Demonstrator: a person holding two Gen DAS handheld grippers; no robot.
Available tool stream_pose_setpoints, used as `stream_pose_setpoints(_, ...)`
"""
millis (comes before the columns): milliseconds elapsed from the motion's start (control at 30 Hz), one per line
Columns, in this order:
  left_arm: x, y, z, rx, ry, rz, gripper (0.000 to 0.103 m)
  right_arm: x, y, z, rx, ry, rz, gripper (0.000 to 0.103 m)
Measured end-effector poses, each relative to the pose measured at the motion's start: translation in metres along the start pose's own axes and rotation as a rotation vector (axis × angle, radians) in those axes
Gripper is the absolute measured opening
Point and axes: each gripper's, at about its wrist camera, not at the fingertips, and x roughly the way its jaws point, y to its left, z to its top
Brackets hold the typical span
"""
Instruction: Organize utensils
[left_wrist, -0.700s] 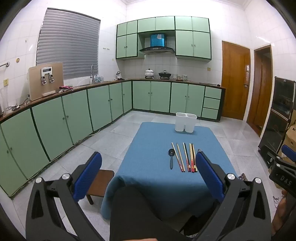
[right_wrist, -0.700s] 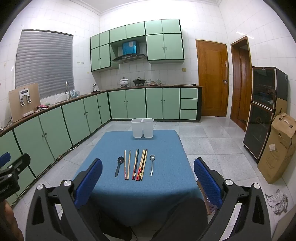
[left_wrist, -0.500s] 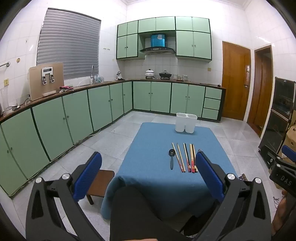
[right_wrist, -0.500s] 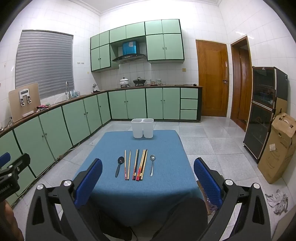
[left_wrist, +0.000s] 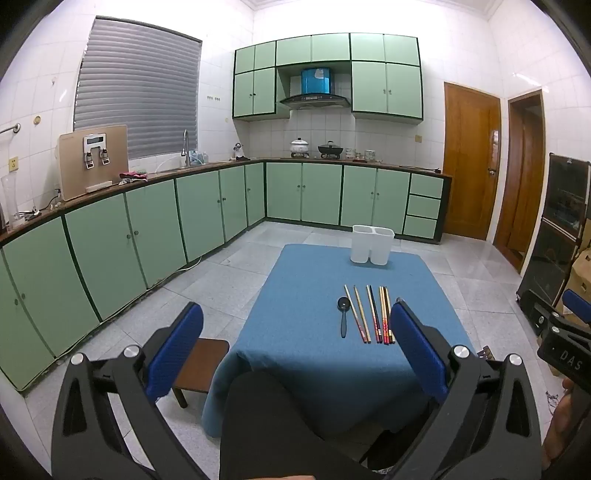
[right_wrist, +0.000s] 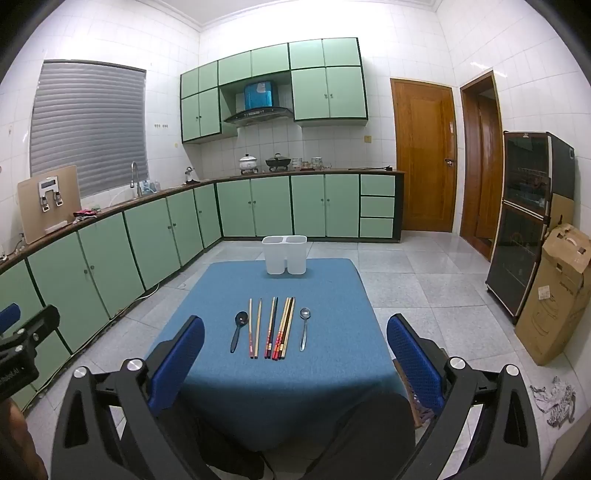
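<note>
You hold both grippers level and short of the table (right_wrist: 332, 387), aimed forward over it. Your left gripper (left_wrist: 295, 347) gapes wide, holding nothing; your right gripper (right_wrist: 295, 358) likewise. On the cloth, a black spoon (right_wrist: 238, 330), chopsticks (right_wrist: 275, 328) and a metal spoon (right_wrist: 304, 328) lie in a row, well ahead of the fingertips. The white holder (right_wrist: 284, 254) stands at the far edge.

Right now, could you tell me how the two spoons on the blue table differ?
The black spoon is dark all over and lies at the left end of the row; the metal spoon is shiny silver and lies at the right end. Chopsticks separate them. Both lie flat, bowls toward the white holder.
</note>
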Motion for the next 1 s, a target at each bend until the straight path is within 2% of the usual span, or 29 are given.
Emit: stream_pose_setpoints(1000, -0.0001, 0.0039, 0.0014, 0.003, -0.002, 0.001, 0.098, 0.0006, 0.0036, 0.0001, -0.001, 0.003, 0.004, 0.097)
